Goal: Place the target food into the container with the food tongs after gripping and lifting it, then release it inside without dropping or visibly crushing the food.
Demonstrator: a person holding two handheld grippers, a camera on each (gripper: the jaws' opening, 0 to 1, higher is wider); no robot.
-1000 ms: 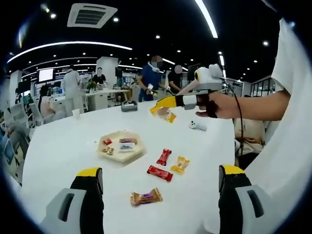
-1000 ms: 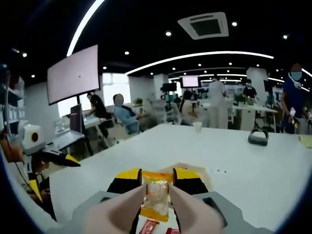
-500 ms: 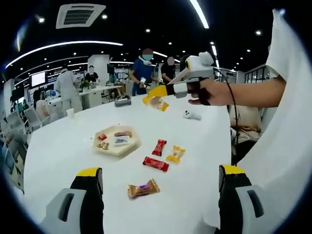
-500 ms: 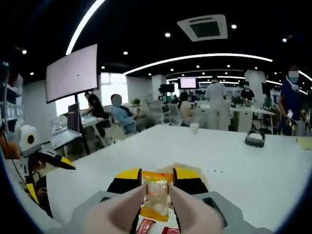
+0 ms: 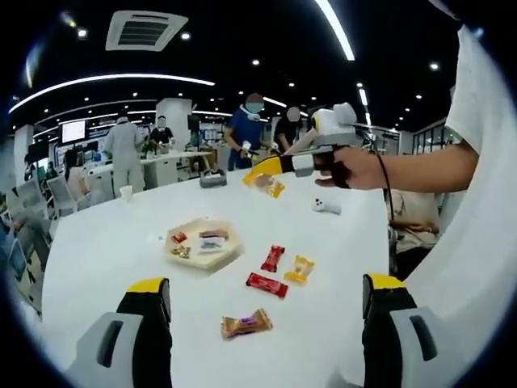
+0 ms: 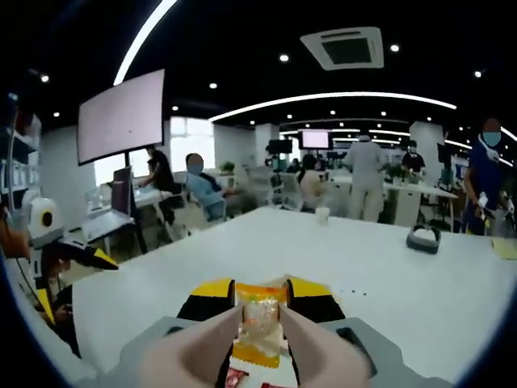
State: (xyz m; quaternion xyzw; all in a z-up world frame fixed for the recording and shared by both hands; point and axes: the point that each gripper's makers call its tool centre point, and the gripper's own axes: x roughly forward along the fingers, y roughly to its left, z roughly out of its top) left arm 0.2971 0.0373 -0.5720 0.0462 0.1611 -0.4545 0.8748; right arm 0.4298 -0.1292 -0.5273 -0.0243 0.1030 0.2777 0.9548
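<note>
We find no legible text, brand, number or sign in either view. The wrappers of the snacks on the white table (image 5: 105, 242) are too small and blurred to read, and the large wall screen (image 6: 121, 117) at far left appears blank.

In the right gripper view, the yellow candy packet (image 6: 258, 332) clamped between the jaws runs out of the bottom edge, its lower end cut off. The wrappers in the shallow tray (image 5: 203, 258) on the white table (image 5: 97, 250) are too small to read.
</note>
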